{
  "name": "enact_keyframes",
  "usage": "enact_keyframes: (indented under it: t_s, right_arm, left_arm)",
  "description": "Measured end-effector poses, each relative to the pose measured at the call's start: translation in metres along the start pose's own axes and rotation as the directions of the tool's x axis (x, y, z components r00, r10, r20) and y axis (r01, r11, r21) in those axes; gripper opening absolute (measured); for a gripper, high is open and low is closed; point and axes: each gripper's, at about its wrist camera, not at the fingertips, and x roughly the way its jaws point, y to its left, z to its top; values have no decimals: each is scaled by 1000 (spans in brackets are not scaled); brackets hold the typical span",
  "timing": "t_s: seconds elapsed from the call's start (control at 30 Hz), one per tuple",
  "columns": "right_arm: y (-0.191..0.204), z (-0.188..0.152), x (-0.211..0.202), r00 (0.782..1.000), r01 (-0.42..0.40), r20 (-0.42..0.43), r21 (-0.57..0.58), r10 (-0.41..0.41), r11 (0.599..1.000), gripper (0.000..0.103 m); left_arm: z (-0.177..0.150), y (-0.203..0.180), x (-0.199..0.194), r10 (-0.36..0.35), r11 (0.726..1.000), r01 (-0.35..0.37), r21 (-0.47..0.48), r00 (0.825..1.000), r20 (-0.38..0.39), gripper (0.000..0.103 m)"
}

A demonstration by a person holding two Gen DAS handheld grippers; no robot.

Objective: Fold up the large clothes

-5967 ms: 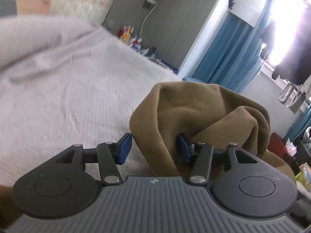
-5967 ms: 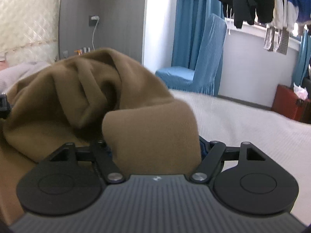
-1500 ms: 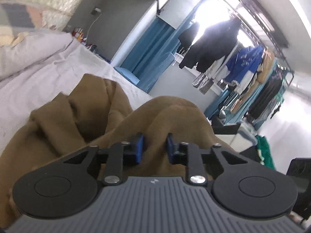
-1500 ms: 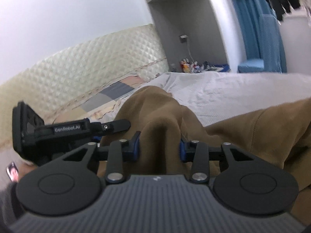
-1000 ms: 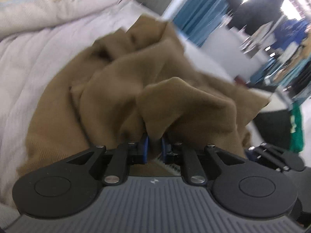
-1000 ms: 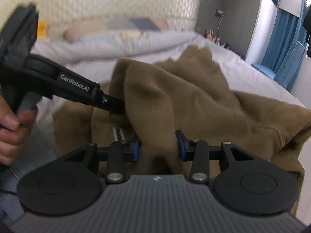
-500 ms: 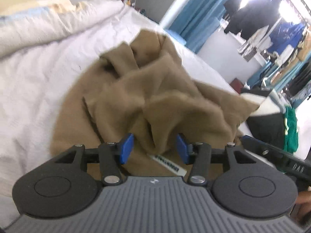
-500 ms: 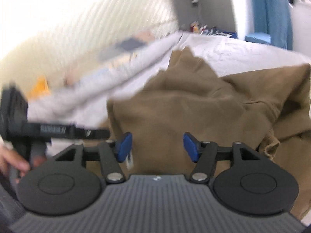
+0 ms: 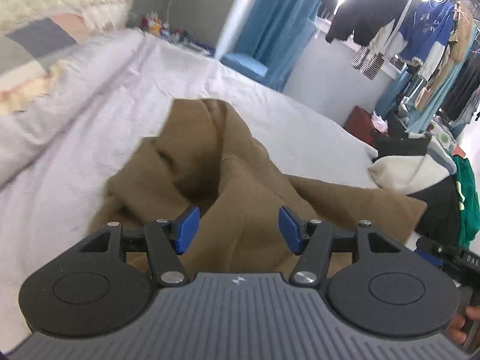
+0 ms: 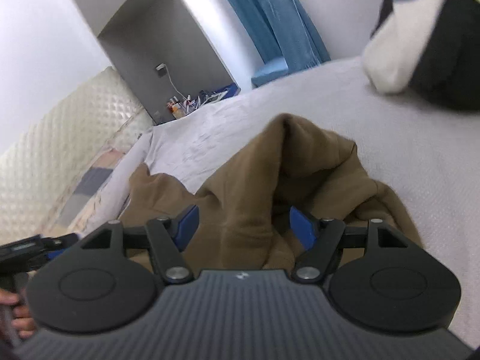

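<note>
Left wrist view: left claw (image 9: 238,229) jaws have just been opening, apart, nothing clamped. Crumpled brown fleece garment (image 9: 240,186) lies on the white bed (image 9: 75,162) directly ahead, long axis running away. Right claw (image 10: 243,228) likewise apart, equally near.

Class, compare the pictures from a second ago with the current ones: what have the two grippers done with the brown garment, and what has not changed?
Both let go. The left gripper and right gripper, shut on folds of the brown garment a second ago, have just been opening; their jaws now stand apart with cloth between, unpinched. The garment dropped into a crumpled heap. It still lies on the white bed, unfolded.
</note>
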Motion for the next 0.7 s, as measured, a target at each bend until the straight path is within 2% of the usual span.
enact_keyframes:
  t_s: [0.17, 0.23, 0.27, 0.33, 0.4, 0.5, 0.6, 0.7]
  right_arm:
    - [-13, 6, 42, 999, -19, -48, 91, 23, 996, 69]
    - [-9, 6, 55, 997, -11, -74, 71, 16, 997, 39]
    - [-6, 6, 60, 997, 12, -78, 44, -8, 999, 22]
    - [-6, 9, 67, 997, -9, -71, 34, 11, 999, 15]
    - [-7, 18, 70, 998, -26, -51, 28, 28, 999, 11]
    - [-9, 36, 71, 999, -50, 16, 25, 50, 998, 9]
    - [-9, 55, 79, 997, -43, 60, -2, 43, 999, 8]
    - [-6, 83, 95, 995, -28, 94, -26, 30, 999, 8]
  left_arm:
    - [27, 3, 75, 31, 999, -30, 23, 999, -45, 64]
    - [35, 3, 100, 46, 998, -44, 35, 997, -66, 63]
    - [39, 2, 111, 47, 998, -44, 43, 996, -78, 59]
    - [47, -3, 129, 31, 998, -25, 58, 995, -98, 48]
    - [54, -6, 138, 43, 996, -36, 76, 994, -104, 38]
    - [69, 0, 139, 4, 999, -1, 36, 996, -88, 27]
    - [90, 9, 128, -62, 997, 60, -45, 997, -36, 22]
    - [112, 19, 121, -119, 984, 122, -131, 992, 35, 20]
